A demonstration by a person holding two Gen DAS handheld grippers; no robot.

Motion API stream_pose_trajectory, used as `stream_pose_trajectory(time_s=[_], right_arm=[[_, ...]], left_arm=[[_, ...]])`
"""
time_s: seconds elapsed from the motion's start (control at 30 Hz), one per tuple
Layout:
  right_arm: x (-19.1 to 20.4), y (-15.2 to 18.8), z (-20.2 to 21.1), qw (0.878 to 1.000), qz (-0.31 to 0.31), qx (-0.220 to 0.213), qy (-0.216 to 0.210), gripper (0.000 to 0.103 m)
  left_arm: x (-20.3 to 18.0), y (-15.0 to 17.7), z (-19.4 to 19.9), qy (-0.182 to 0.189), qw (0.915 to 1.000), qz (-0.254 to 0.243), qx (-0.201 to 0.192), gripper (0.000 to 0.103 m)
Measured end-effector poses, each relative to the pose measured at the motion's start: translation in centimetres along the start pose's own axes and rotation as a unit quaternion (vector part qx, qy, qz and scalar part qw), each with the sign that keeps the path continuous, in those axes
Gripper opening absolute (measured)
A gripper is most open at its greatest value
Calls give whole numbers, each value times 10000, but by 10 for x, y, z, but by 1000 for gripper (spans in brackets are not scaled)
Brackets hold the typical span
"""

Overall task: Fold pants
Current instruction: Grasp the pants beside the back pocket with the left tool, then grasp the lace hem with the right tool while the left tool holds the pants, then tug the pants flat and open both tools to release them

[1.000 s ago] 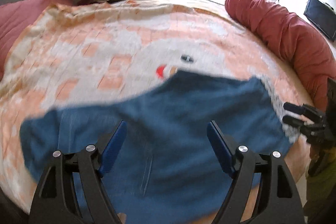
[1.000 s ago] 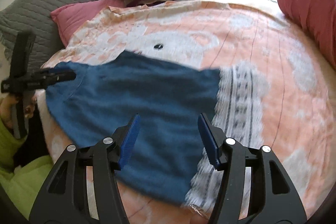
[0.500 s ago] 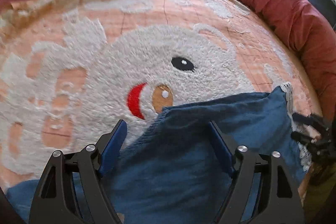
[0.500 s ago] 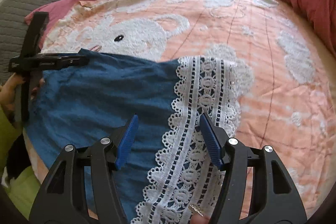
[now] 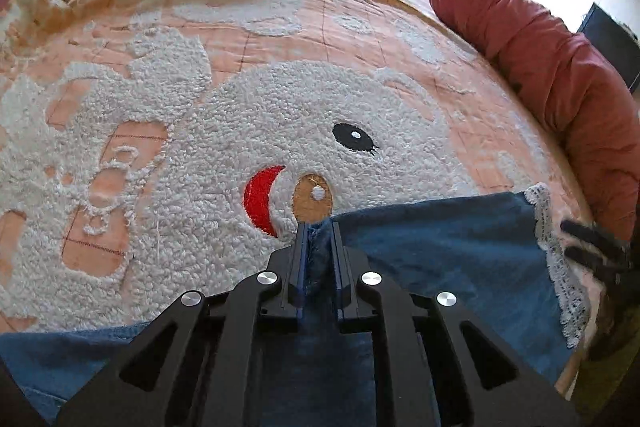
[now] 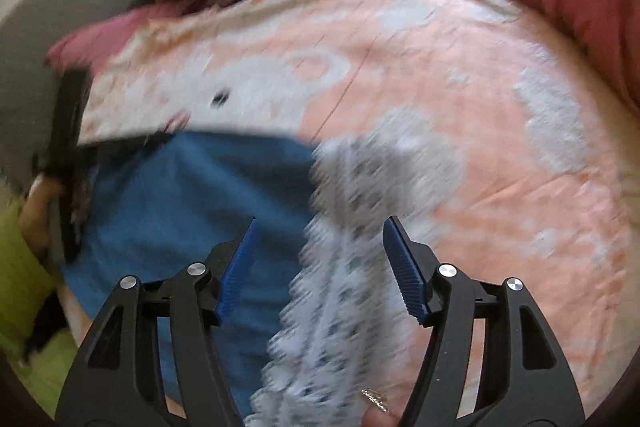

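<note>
The left tool (image 5: 318, 227) is clenched on the far edge of the pants (image 5: 440, 239); its jaws have just been closing, and a pinch of blue cloth stands bunched between the pads. The right tool (image 6: 320, 255) is released, jaws spread over the lace hem (image 6: 340, 267), which lies between them untouched as far as the blurred right wrist view lets me tell.

Judging from this, the folding has barely begun. One edge is gripped, the other end is not yet taken, and no fold shows in the cloth. What is left, I judge, is the grip on the hem, then the lift and fold, then any further folds and smoothing.

The pants are blue, denim-like, spread flat across the near side of the bed (image 5: 120, 131), on an orange and white fleecy blanket with a cartoon face. Their far edge touches the face's brown nose and red mouth patch. One end carries a broad band of white lace; the other runs out of the left wrist view at the lower left. The cloth lies fairly smooth, puckered only at the left tool's pads. A red rolled quilt (image 5: 560, 75) lies well apart along the bed's far side.
</note>
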State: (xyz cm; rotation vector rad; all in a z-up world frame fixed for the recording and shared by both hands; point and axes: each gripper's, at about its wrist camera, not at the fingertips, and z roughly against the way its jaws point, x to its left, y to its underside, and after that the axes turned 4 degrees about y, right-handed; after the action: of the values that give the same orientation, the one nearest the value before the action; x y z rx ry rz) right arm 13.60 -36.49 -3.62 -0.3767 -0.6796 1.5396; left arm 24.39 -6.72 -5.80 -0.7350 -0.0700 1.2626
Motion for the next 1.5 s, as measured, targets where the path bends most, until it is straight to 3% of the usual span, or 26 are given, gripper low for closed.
stream_pose_trajectory(time_s=[0.1, 0.23, 0.27, 0.33, 0.37, 0.4, 0.57, 0.67, 0.77, 0.93, 1.0, 1.1, 1.2, 1.33, 1.4, 1.5], right_arm=[[-20, -19, -17, 9998, -183, 62, 101, 56], [-31, -28, -55, 9972, -367, 484, -430, 50], [-30, -26, -62, 9962, -388, 588, -509, 41], [-27, -21, -67, 9964, -256, 570, -573, 34], [-26, -20, -63, 9955, -270, 507, -749, 21], [-23, -19, -56, 9956, -289, 416, -787, 20], [-18, -31, -20, 9985, -87, -298, -460, 19], [-17, -37, -25, 9992, 134, -346, -150, 19], [-20, -35, -47, 9988, 367, -39, 331, 14], [-33, -29, -62, 9996, 77, 142, 247, 18], [-35, -30, -59, 9995, -12, 133, 291, 32], [-43, -30, -36, 9991, -328, -91, 260, 42], [-44, -22, -7, 9980, -417, -400, 251, 49], [-23, 1, 17, 9987, -142, -461, 178, 53], [-9, 11, 24, 9989, 2, -454, 97, 54], [20, 26, 30, 9983, 387, -436, 57, 57]], left_arm=[[3, 0, 1, 5, 10000, 51, -15, 15], [0, 5, 2, -59, 10000, -15, -49, 15], [-1, 5, 2, -71, 10000, -20, -57, 15], [-2, 6, 3, -110, 9999, -27, -72, 15], [-4, 6, 3, -153, 9998, -51, -85, 14], [-6, 7, 5, -210, 9997, -99, -106, 11], [-24, 7, 14, -544, 9968, -378, -452, 10], [-28, 2, 13, -767, 9946, -462, -522, 10], [-23, 1, 7, -889, 9941, -418, -459, 10], [-2, 2, 8, -636, 9969, 20, -471, 32], [6, 2, 12, -543, 9971, 211, -497, 42], [18, 4, 36, -449, 9952, 456, -747, 43], [30, 12, 72, -593, 9907, 577, -1081, 51], [37, 37, 119, -1265, 9790, 632, -1470, 54], [35, 51, 132, -1220, 9790, 579, -1529, 56], [27, 75, 134, -1223, 9831, 417, -1299, 65]])
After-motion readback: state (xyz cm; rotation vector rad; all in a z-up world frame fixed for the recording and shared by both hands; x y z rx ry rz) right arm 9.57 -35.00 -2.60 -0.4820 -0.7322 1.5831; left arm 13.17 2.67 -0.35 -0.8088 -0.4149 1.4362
